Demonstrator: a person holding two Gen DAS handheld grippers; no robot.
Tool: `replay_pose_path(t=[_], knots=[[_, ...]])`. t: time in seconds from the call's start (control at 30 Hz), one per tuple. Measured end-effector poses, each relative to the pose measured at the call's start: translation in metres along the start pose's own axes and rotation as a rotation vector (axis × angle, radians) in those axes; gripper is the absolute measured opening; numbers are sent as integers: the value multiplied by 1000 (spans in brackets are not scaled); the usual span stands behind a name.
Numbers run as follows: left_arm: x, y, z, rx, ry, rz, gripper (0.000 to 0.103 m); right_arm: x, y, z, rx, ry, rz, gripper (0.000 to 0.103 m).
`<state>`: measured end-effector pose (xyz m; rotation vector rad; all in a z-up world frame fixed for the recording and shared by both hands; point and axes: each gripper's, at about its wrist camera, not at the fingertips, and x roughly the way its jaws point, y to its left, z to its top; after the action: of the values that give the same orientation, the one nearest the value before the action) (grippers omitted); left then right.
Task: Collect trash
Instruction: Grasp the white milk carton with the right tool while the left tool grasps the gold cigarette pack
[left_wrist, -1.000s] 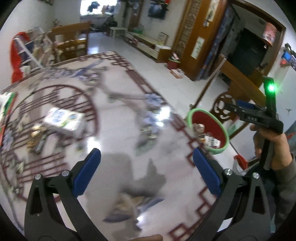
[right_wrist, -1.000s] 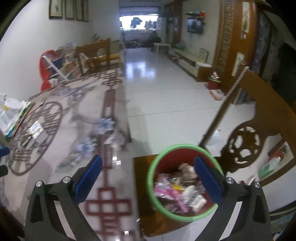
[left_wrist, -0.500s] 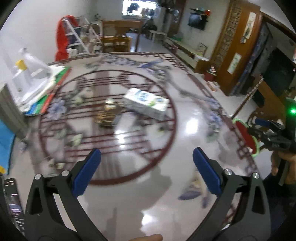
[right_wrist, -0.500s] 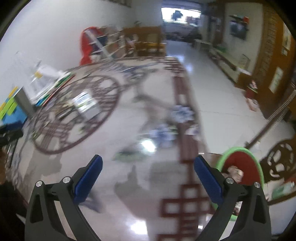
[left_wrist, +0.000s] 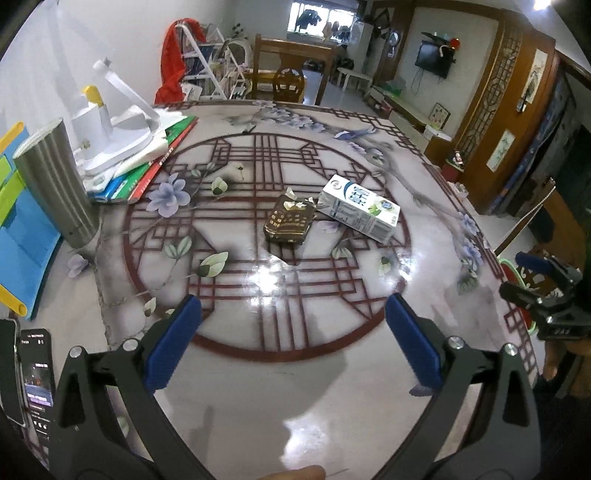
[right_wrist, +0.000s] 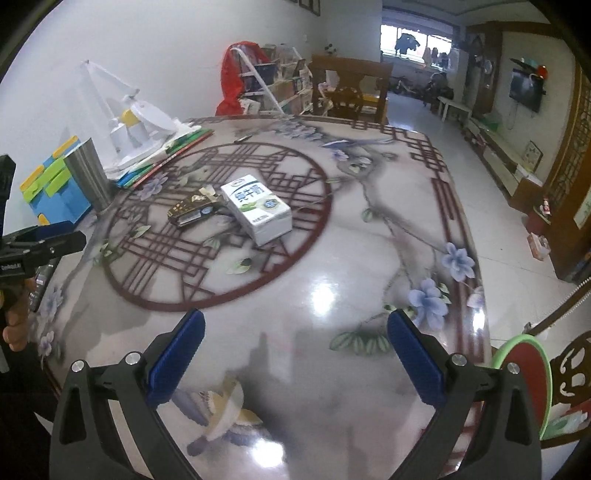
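A white milk carton (left_wrist: 359, 207) lies on its side near the middle of the patterned table (left_wrist: 258, 369). A dark gold-printed wrapper (left_wrist: 290, 223) lies just left of it, touching it. Both show in the right wrist view, the carton (right_wrist: 256, 208) and the wrapper (right_wrist: 192, 211). My left gripper (left_wrist: 293, 341) is open and empty, above the table short of the trash. My right gripper (right_wrist: 295, 354) is open and empty over the table's near right part. A red bin with a green rim (right_wrist: 526, 376) stands beside the table at the right; its rim (left_wrist: 511, 269) also shows in the left wrist view.
A steel tumbler (left_wrist: 55, 184), a white desk lamp (left_wrist: 118, 122) on books, and blue and green folders (left_wrist: 22, 236) stand at the table's left. A phone (left_wrist: 37, 373) lies at the near left edge. A carved wooden chair (right_wrist: 574, 369) is beside the bin.
Both grippers have swung left, away from the bin and toward the table's middle. The carton and wrapper now sit centred ahead. Both grippers stayed open.
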<state>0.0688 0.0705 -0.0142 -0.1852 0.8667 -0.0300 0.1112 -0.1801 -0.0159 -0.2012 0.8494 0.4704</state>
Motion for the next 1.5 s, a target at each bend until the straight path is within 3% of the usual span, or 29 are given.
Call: replay_pose_path(t=[0.37, 1.2, 1.5], knots=[[29, -7, 20, 57, 54, 17, 98, 34, 24, 30, -75, 19, 33, 96], [146, 8, 72, 113, 215, -17, 97, 148, 31, 95, -138, 123, 86, 95], [166, 10, 75, 150, 212, 11, 97, 176, 35, 104, -162, 153, 82, 95]])
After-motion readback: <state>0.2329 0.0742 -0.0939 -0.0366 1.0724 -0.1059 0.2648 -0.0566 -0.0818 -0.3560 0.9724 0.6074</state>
